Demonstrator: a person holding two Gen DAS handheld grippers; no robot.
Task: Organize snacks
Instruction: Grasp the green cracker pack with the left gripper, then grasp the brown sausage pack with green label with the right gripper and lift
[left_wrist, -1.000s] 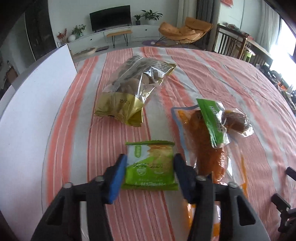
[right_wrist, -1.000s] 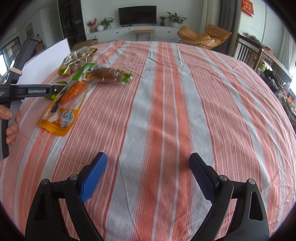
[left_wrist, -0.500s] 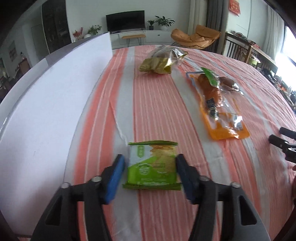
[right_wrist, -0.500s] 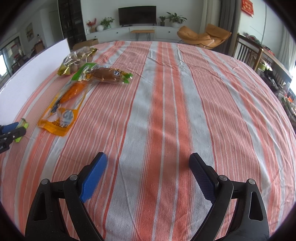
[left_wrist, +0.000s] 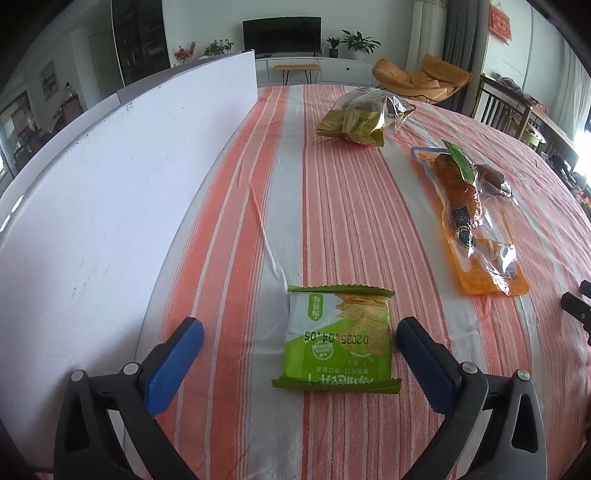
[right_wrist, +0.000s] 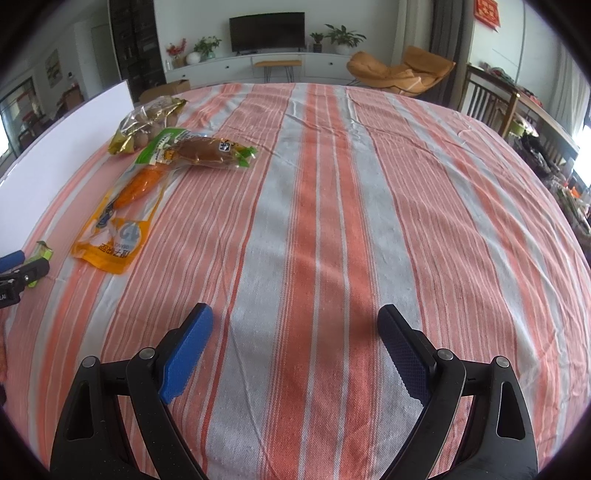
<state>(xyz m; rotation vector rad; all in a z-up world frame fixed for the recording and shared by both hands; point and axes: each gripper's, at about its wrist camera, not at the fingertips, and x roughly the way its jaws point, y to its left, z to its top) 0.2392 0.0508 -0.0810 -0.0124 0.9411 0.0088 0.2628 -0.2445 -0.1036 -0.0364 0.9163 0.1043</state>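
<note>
The left claw (left_wrist: 299, 343) is opening wide around the green cracker packet (left_wrist: 338, 341), which lies flat on the striped worktop (left_wrist: 332, 206), low in the frame. This looks like the release step; next it should back away. The right claw (right_wrist: 295, 338) hangs wide and empty.

In the right wrist view the green cracker packet (right_wrist: 41, 254) shows only 1 corner behind the left claw (right_wrist: 14, 271), itself cut off by the picture's left edge, while in the left wrist view the right claw (left_wrist: 579, 306) is a dark sliver at the right edge and the orange pouch's (left_wrist: 480, 243) small print is unreadable.
</note>
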